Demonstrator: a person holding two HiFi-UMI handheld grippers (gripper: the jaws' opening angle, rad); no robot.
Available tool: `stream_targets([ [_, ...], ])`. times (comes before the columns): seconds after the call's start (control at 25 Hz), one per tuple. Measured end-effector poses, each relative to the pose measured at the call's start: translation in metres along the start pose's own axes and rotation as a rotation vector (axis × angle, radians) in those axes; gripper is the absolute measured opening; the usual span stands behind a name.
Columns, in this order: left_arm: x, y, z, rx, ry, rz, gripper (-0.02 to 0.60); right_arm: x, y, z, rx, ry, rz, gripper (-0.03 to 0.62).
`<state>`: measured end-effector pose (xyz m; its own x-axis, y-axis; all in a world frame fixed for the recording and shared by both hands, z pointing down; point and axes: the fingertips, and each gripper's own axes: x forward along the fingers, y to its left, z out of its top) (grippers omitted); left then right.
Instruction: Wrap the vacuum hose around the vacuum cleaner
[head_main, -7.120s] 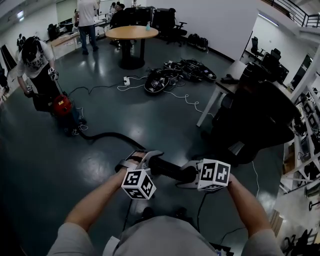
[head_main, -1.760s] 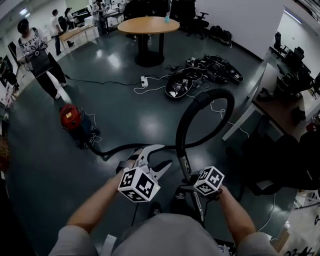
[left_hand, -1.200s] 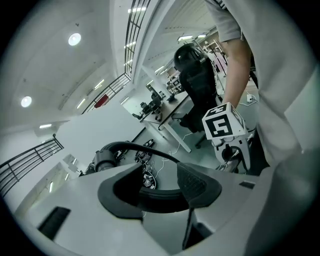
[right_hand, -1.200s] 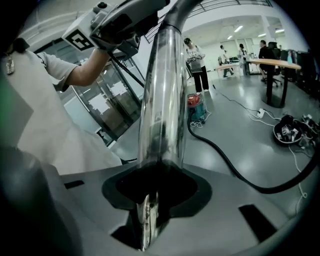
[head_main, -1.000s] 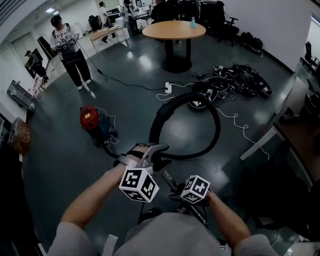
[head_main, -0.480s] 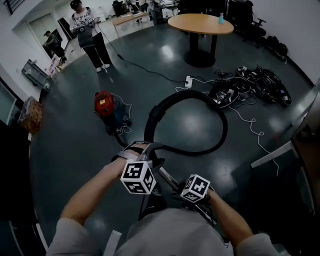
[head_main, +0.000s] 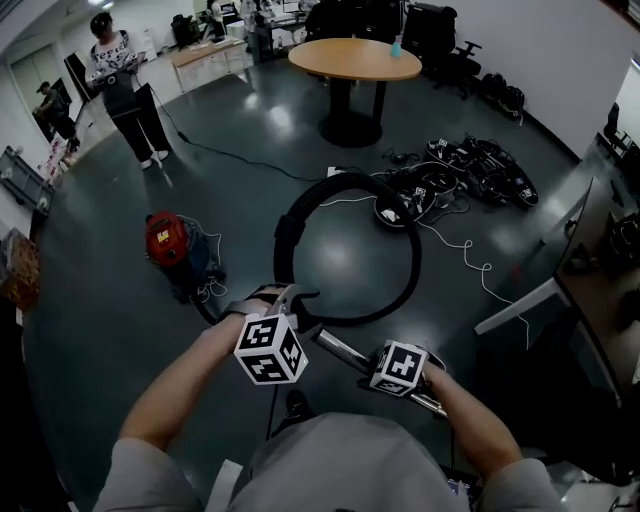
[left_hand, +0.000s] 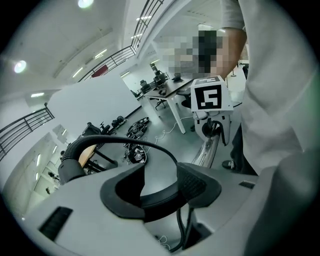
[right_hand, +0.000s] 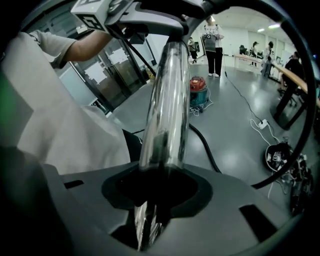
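The red vacuum cleaner (head_main: 168, 243) stands on the dark floor at the left, also seen far off in the right gripper view (right_hand: 198, 90). Its black hose (head_main: 405, 262) runs from it and curls into one big loop ahead of me. My left gripper (head_main: 288, 301) is shut on the hose (left_hand: 155, 194) where the loop crosses near my hands. My right gripper (head_main: 378, 368) is shut on the chrome wand (head_main: 340, 347), which rises straight out of its jaws (right_hand: 167, 100). The right gripper's marker cube (left_hand: 207, 97) shows beyond the left jaws.
A round wooden table (head_main: 352, 60) stands at the back, with office chairs behind. A heap of black gear and white cables (head_main: 470, 170) lies on the floor to the right. A white desk leg (head_main: 520, 303) is at the right. A person (head_main: 125, 85) stands far left.
Both grippers have shifted sideways with hose and wand. The loop has drawn narrower, and the vacuum cleaner now sits lower and further left in the head view. Both grips are unchanged.
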<state>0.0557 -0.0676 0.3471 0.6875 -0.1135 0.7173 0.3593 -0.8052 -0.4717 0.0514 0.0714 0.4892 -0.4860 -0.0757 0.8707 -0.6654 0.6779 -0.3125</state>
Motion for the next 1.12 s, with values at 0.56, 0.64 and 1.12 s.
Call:
stream_targets([
  [0.56,-0.017,-0.017,-0.014,0.273,-0.121,-0.391,0.192,-0.030,-0.038,0.020,-0.008,0.252,-0.125,0.127],
  [0.64,-0.013,-0.017,-0.025,0.334,-0.097,-0.368,0.193,-0.030,-0.039,0.032,0.006,0.237,-0.129,0.129],
  [1.12,-0.020,0.024,-0.041,0.238,-0.057,-0.280,0.196,-0.040,-0.065,0.080,-0.063,0.259,-0.180,0.127],
])
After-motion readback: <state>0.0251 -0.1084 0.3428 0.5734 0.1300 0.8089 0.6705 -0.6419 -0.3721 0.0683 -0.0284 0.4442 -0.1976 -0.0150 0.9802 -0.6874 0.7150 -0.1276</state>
